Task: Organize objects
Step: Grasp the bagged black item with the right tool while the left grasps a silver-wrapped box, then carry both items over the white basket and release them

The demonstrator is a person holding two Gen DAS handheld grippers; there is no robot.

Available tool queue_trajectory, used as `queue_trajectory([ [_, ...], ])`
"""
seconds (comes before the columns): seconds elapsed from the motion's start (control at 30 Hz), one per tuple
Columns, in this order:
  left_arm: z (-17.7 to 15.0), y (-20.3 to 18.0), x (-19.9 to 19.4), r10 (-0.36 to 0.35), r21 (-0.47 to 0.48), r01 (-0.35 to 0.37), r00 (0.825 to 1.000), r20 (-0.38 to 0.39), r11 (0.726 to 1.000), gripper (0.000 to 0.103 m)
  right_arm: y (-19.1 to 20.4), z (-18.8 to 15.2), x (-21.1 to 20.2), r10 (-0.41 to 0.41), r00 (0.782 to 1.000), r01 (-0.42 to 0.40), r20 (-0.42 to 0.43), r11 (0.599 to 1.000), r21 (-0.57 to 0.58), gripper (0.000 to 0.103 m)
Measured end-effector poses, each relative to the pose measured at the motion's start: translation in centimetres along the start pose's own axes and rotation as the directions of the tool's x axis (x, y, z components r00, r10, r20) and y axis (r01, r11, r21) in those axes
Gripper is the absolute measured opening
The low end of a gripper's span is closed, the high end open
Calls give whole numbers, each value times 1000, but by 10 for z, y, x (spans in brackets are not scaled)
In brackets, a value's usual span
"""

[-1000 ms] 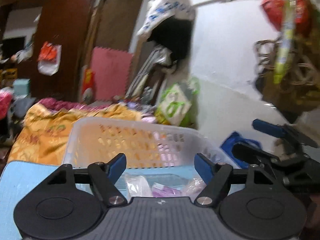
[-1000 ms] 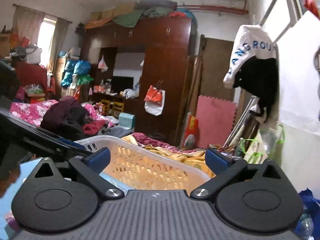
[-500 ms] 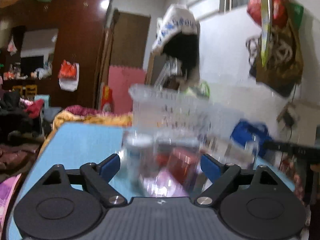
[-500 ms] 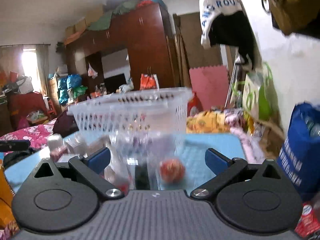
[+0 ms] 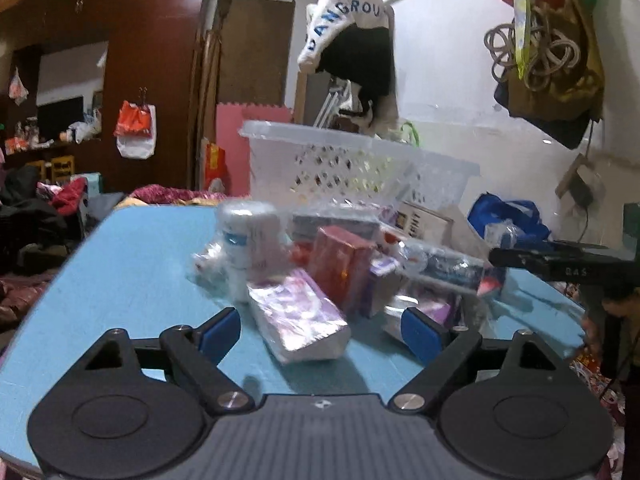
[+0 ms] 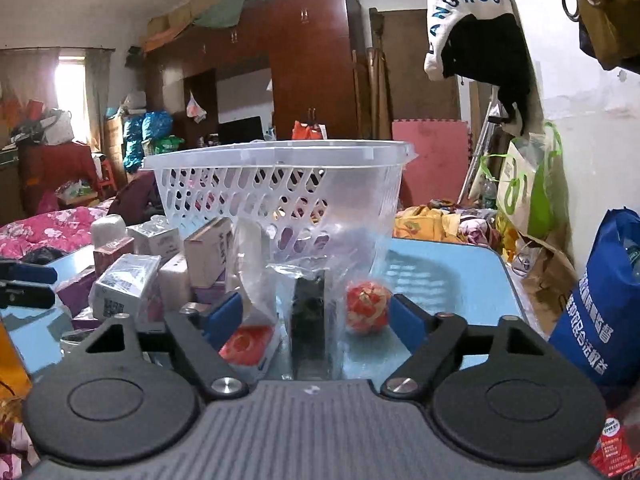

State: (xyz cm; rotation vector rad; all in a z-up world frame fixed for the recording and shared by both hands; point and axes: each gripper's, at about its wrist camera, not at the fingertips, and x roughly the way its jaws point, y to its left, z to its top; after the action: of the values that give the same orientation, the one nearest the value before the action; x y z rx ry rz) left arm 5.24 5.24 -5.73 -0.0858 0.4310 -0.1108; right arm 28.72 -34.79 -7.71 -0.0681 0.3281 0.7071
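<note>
a blue table (image 5: pixel 132 280) holds a heap of small boxes and packets, with a white basket (image 6: pixel 280 184) standing behind the heap. the left gripper (image 5: pixel 320 330) hovers low with its jaws wide apart; a foil-wrapped pack (image 5: pixel 298 320) lies between them, untouched. just ahead stand a white bottle (image 5: pixel 248 240) and a red box (image 5: pixel 340 268). the right gripper (image 6: pixel 316 318) has its jaws closing around a clear bag (image 6: pixel 308 308) with a dark item inside, pads not yet touching. a red ball (image 6: pixel 366 308) sits just right of the bag.
</note>
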Motion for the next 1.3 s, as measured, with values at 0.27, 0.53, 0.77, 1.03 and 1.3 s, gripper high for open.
queue_trajectory([
  [0.27, -4, 0, 15, 68, -31, -68, 998, -15, 997, 90, -4, -2, -1, 34, 999, -34, 8, 999, 12, 65],
  [0.53, 1, 3, 20, 90, -33, -91, 996, -27, 995, 90, -5, -5, 0, 47, 999, -47, 1, 999, 18, 36],
  [0.77, -4, -9, 28, 140, 39, -138, 989, -42, 990, 62, -8, -5, -2, 44, 999, -44, 22, 999, 32, 36],
  [1.03, -3, -13, 7, 154, 48, -158, 985, 75, 986, 57, -9, -6, -3, 46, 998, -48, 31, 998, 43, 36],
  [1.3, 7, -14, -3, 122, 41, -129, 983, 140, 991, 57, -11, -8, -7, 17, 999, -21, 52, 998, 66, 36],
])
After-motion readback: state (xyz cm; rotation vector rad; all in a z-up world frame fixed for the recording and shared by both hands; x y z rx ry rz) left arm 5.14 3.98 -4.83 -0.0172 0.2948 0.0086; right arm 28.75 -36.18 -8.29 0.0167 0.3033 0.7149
